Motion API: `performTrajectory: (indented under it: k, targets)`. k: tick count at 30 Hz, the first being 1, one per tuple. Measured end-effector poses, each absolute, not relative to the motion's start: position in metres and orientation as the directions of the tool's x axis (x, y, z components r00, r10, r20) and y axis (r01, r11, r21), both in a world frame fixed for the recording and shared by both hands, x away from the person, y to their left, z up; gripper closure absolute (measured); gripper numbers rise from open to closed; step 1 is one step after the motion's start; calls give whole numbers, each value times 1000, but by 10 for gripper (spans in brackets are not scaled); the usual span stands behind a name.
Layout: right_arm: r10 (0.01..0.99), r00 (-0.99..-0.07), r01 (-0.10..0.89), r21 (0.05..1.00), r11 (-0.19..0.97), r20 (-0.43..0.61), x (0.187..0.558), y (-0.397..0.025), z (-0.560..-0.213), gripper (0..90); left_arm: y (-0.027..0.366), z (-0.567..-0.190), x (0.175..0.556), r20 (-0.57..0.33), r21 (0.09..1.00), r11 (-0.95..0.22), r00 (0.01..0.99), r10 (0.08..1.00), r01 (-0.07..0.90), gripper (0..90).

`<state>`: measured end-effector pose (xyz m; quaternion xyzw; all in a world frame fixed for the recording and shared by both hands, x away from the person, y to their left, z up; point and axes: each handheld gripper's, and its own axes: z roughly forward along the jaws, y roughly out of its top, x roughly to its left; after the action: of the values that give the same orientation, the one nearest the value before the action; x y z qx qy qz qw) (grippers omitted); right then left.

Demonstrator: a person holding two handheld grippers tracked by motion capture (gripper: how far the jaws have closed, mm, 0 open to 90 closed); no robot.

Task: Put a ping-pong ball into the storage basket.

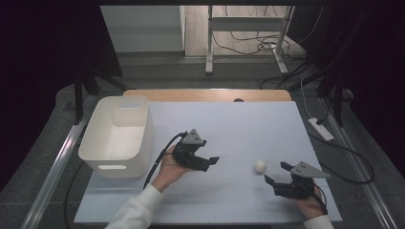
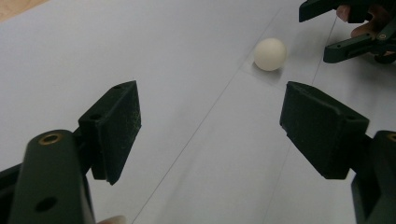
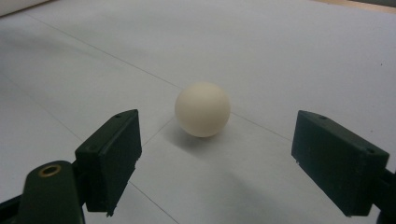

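Note:
A small white ball [image 1: 260,166] rests on the pale sheet [image 1: 229,119] over the table, right of centre. My right gripper [image 1: 276,172] lies just behind it on the near right, open, jaws aimed at the ball and not touching it. In the right gripper view the ball [image 3: 202,109] sits a little ahead of the gap of the right gripper [image 3: 217,140]. My left gripper [image 1: 213,163] is held mid-table, open and empty, pointing right. In the left gripper view the ball [image 2: 270,54] lies well beyond the left gripper [image 2: 212,112], with the right gripper [image 2: 314,36] at top right.
A white plastic bin [image 1: 117,136] with a handle slot stands at the sheet's left edge. A wooden table edge [image 1: 210,94] runs along the back. Off the table at the right lie a power strip [image 1: 321,129] and cables.

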<state>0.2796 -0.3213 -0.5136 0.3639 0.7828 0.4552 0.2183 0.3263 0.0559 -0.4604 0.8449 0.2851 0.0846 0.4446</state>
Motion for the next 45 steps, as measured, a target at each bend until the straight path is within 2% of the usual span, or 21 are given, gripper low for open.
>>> performTrajectory:
  k: [45]
  targets:
    - [767,-642,375,867,328,-13,280,-321,-514,162,46,-466,330,-102,790,-462,829,550,404,222]
